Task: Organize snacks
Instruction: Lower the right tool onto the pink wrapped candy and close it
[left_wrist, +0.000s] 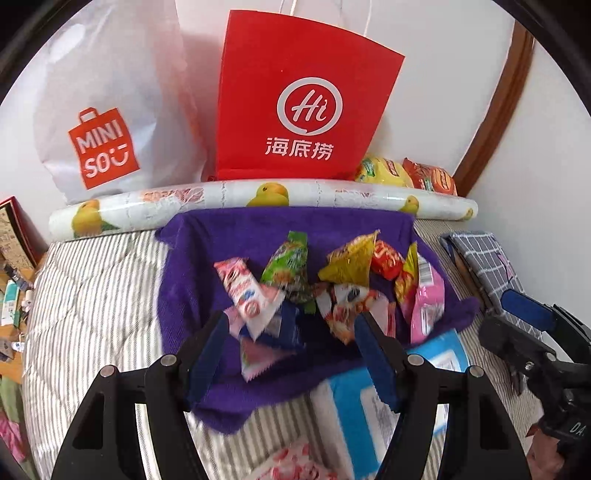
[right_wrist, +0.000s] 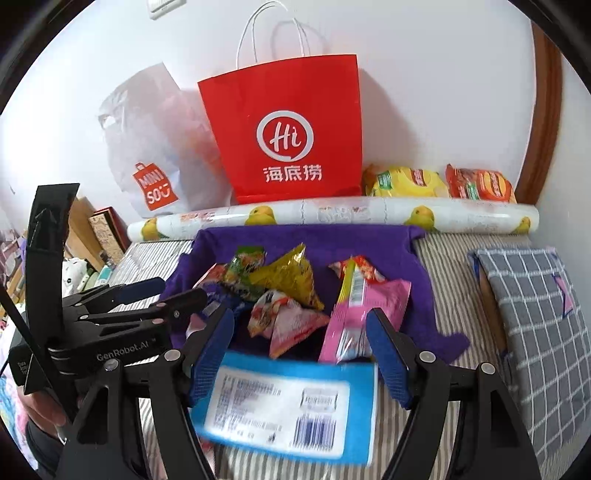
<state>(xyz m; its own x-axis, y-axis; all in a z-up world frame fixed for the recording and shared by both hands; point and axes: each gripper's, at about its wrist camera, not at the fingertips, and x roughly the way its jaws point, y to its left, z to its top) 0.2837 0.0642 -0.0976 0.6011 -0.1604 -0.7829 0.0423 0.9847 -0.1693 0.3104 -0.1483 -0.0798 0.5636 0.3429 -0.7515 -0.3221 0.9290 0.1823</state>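
The snack packets (left_wrist: 317, 284) lie heaped on a purple towel (right_wrist: 424, 258) on the striped bed (left_wrist: 92, 295). Both the left gripper (left_wrist: 291, 332) and the right gripper (right_wrist: 301, 328) have their fingers wide and empty. The risk is that a loose heap on soft cloth slides or scatters if nudged. A blue box (right_wrist: 284, 406) sits just in front of the towel — it blocks a low approach. A red bag (right_wrist: 288, 129), a white bag (left_wrist: 107, 110) and a wrapped roll (left_wrist: 295, 195) crowd the wall side.

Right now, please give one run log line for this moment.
left gripper: open, empty | right gripper: open, empty | snack packets: piled on purple cloth
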